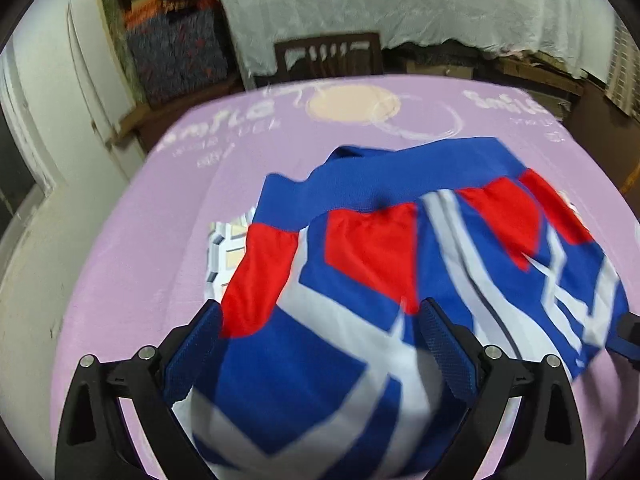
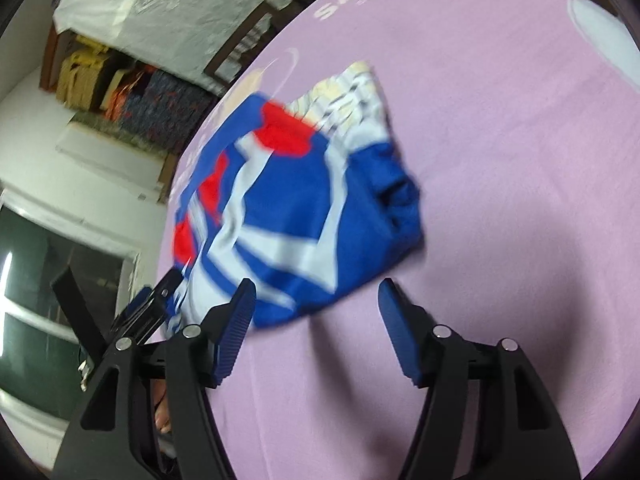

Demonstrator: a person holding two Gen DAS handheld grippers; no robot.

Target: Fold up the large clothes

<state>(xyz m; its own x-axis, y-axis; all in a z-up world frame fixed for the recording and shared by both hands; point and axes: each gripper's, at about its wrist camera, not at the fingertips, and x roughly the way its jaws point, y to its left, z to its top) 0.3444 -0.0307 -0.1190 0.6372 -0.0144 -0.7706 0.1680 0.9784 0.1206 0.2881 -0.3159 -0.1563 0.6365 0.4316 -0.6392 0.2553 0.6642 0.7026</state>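
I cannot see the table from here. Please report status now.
Left gripper open, blue-red-white garment between its fingers. Right gripper open, empty, beside the garment's edge. Patterned cloth under it.

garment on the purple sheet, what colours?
The garment is blue with white stripes and red patches, seen best in the left wrist view.

Garment: smooth synthetic-looking cloth w/ slight sheen, blue/red/white. Sheet under it: matt lilac cloth, printed. Left gripper and right gripper: matt black plastic, blue ribbed rubbery pads, shiny metal pins. Chair: dark wood. Cover behind: thin crinkled whitish fabric.
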